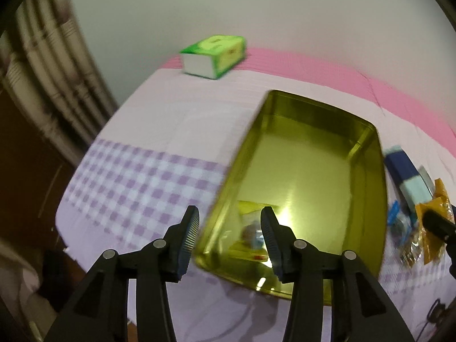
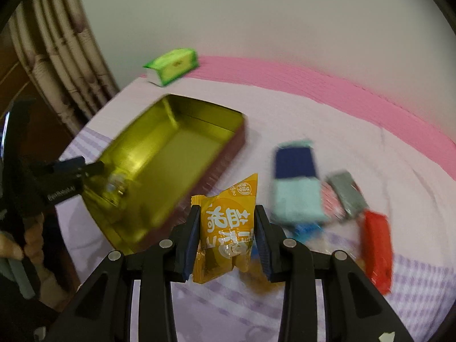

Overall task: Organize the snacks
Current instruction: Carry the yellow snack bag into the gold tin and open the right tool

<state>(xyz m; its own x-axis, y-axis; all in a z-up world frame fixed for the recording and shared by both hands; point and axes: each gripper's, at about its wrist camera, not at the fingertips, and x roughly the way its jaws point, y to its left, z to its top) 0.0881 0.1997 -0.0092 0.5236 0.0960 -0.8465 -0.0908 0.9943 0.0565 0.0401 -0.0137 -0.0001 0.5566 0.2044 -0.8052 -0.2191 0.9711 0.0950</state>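
Right wrist view shows the right gripper (image 2: pixel 226 238) pinching a slack yellow snack packet (image 2: pixel 225 228) short of the gold tin (image 2: pixel 171 154), so it may slip out, while the left gripper (image 1: pixel 229 242) hangs spread and empty.

Gold tin (image 2: pixel 171 154) on lilac-checked cloth (image 1: pixel 136 176) (pink-edged), orange snack packet (image 2: pixel 225 228), green box (image 1: pixel 213 55).

Yellow snack packet (image 2: pixel 225 228): I see large white Chinese characters across its front, lying sideways; I cannot make out which ones.
Top corner of that packet: a small round white logo, too small for me to read.
Left gripper (image 2: pixel 94 166), left of the packet: a line of small white lettering on its black body, too blurred for me to read.
Green tissue pack (image 2: pixel 173 65), far beyond the packet: a printed patch, unreadable.
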